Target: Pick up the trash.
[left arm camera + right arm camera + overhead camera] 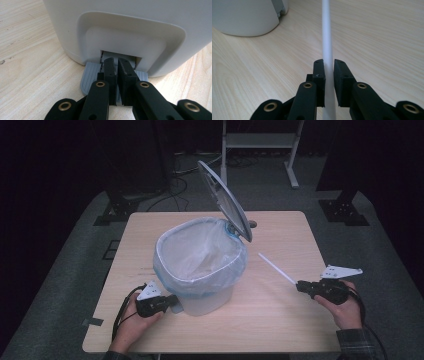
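A white pedal bin (pixel 200 295) lined with a clear bag stands mid-table, its grey lid (pixel 225 202) tipped up and open. My left gripper (pixel 172 302) is at the bin's front base. In the left gripper view its jaws (pixel 117 61) are shut together and rest on the ribbed grey pedal (pixel 90 75), under the bin's recess (pixel 125 27). My right gripper (pixel 300 285) is out at the right of the table, shut on a thin white straw (pixel 276 268) that points towards the bin. In the right gripper view the straw (pixel 326 30) runs up between the pads (pixel 329 63).
The wooden table (pixel 280 320) has bare surface around the bin and under the right hand. The bin's rounded base (pixel 244 17) lies ahead and left of the right gripper. Beyond the table are dark stands, cables and a metal frame (pixel 260 142).
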